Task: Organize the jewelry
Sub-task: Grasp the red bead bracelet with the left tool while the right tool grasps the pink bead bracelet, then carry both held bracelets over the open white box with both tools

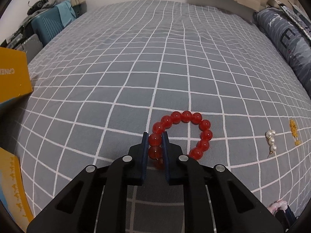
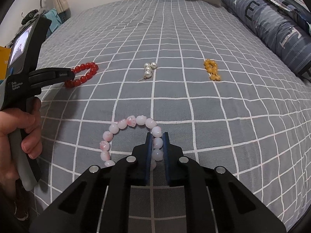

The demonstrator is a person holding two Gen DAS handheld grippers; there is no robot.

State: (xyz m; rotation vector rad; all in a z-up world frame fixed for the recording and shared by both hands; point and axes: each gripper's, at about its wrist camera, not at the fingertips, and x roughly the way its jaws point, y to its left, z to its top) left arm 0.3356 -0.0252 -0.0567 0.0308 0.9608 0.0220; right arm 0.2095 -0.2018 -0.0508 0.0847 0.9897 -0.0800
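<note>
Nearest our cameras, each black two-finger gripper is clamped on a bracelet. Our left gripper has its blue pads pressed on the near-left beads of the glossy red round-bead bracelet, whose loop lies open on the bed ahead and to the right of the fingers. Our right gripper pinches the near-right beads of the pale pink-and-white mottled bead bracelet, whose loop curves away to the left.

To do this step well, we judge that both lifts should go straight up and slowly: round glassy beads can squirt from between flat pads, and a dangling loop will swing. We should keep the squeeze steady and carry each bracelet low, clear of the other pieces.

Beyond the pink bracelet, in the right wrist view, lie a small cluster of white pearl beads on a metal pin and, well apart to its right, a small amber-yellow bead string; the red bracelet sits to their left, in a rough row.

Everything rests on a grey bedsheet with a white grid pattern, soft and slightly wrinkled. A blue patterned pillow lies along the right edge, yellow cardboard boxes at the left, and a teal suitcase with clothes behind.
</note>
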